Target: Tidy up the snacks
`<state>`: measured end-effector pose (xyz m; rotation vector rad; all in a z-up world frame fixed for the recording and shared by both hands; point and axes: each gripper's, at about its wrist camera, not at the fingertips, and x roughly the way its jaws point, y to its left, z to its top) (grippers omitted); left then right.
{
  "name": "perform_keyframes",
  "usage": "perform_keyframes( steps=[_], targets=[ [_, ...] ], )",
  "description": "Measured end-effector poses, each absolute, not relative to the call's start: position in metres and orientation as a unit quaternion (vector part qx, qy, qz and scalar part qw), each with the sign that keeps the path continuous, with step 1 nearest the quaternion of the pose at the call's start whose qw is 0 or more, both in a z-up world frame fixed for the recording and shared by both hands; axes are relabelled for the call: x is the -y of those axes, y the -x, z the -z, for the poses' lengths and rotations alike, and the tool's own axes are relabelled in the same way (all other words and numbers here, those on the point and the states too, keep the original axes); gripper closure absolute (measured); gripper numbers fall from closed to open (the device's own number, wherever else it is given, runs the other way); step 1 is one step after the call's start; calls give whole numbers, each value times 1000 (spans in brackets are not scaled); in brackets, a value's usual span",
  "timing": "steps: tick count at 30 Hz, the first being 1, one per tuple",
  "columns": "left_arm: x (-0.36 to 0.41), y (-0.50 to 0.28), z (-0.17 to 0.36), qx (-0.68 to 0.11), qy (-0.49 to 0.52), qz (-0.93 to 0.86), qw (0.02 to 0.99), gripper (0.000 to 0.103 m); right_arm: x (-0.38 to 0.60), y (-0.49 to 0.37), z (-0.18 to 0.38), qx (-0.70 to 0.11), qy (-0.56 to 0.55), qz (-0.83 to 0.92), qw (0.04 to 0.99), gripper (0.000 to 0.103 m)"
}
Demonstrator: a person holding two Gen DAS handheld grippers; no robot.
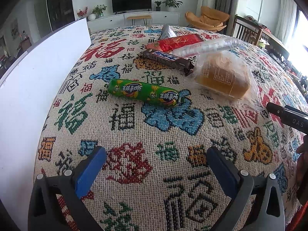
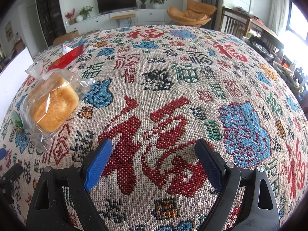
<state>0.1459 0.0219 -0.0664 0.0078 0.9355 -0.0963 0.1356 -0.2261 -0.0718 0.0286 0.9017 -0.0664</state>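
In the left wrist view a green sausage stick lies ahead of my open, empty left gripper. Behind it lie a brown Snickers bar, a red packet, a clear tube of white sweets and a bagged bread loaf. In the right wrist view the bread loaf sits far left, the red packet behind it. My right gripper is open and empty over bare cloth, well right of the loaf.
A white box wall stands along the left of the table. The patterned tablecloth covers the whole table. The right gripper's body shows at the right edge. Chairs and a sideboard stand beyond the far right edge.
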Motion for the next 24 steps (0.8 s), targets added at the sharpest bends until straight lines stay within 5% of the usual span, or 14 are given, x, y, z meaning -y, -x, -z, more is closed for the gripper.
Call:
perform_keyframes(
  steps=[24],
  targets=[
    [-39, -139, 68, -452, -22, 76, 889, 0, 230, -144, 64, -460, -39, -5, 887, 13]
  ],
)
